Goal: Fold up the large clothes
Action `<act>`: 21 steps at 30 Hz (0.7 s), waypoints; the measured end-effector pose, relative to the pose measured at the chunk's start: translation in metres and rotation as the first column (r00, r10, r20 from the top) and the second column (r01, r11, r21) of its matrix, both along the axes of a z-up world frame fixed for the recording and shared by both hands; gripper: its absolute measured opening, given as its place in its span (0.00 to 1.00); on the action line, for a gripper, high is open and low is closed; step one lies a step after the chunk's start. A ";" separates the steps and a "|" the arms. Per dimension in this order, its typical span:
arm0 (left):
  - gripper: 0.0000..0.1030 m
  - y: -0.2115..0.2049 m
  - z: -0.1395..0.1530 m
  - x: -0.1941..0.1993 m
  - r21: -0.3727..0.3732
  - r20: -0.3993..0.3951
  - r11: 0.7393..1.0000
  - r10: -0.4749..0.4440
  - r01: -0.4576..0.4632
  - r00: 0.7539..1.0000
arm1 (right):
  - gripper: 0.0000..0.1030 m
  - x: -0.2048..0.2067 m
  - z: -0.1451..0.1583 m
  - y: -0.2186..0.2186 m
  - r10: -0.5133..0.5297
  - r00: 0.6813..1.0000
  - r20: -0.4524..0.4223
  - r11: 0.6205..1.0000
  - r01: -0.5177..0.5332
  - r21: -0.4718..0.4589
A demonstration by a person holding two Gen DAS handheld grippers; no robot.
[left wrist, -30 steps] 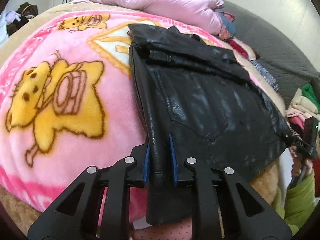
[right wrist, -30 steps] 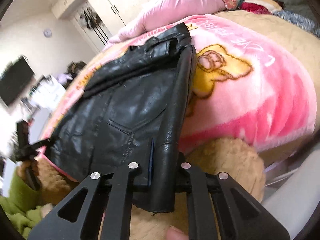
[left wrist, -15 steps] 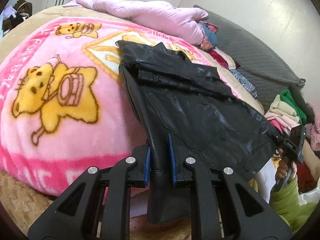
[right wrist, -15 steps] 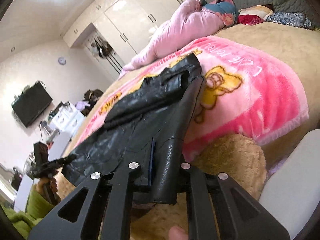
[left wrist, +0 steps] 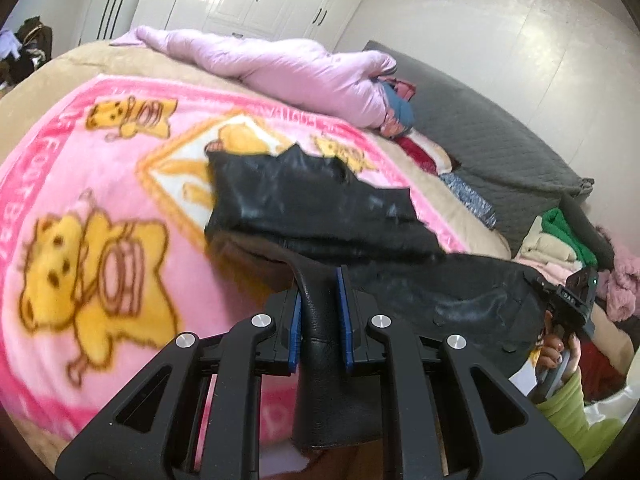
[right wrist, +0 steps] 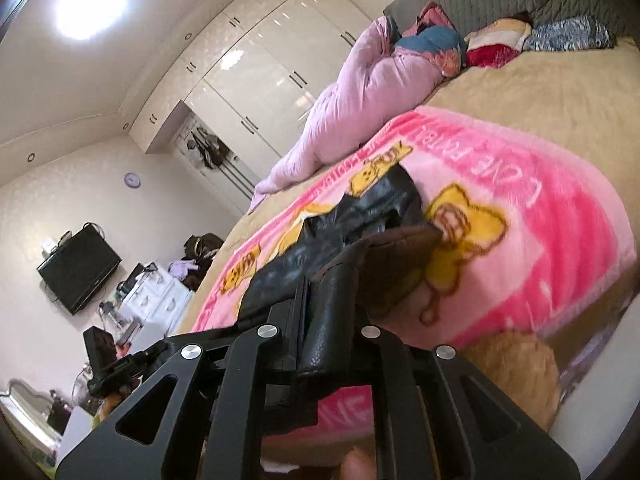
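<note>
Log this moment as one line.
left gripper: shut on black leather jacket | right gripper: shut on jacket | hem lifted off pink blanket

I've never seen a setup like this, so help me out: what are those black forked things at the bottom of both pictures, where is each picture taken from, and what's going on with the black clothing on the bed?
There is no robot here. A person holds a hand-held gripper in each hand, and each gripper carries a wide-angle camera that looks forward along its two fingers. The black forks are those fingers.

One picture comes from the left gripper, the other from the right gripper. Each gripper also shows small at the edge of the other's view.

On the bed lies a pink cartoon blanket, with a lilac padded jacket behind it. On the blanket is a black leather jacket.

Both grippers are shut on an edge of the leather jacket, one at each side. Its near part is held up off the blanket, while the far part rests on it, which looks like the start of a fold.
</note>
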State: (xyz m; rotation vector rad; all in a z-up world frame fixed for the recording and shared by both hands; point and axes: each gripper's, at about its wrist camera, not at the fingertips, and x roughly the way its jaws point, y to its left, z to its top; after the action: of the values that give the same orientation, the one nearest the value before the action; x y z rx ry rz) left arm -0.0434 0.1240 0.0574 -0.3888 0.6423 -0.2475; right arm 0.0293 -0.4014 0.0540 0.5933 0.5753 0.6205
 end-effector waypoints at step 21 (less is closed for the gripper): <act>0.08 0.023 0.029 0.098 -0.056 0.059 0.996 0.070 -0.066 0.996 | 0.09 0.110 0.049 0.041 -0.066 0.997 0.028 0.998 0.065 0.021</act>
State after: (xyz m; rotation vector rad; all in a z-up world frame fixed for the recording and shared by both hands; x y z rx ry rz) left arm 0.0545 0.1475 0.0867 -0.4525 0.5622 -0.2113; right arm 0.1390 -0.3607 0.1026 0.6186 0.5212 0.5724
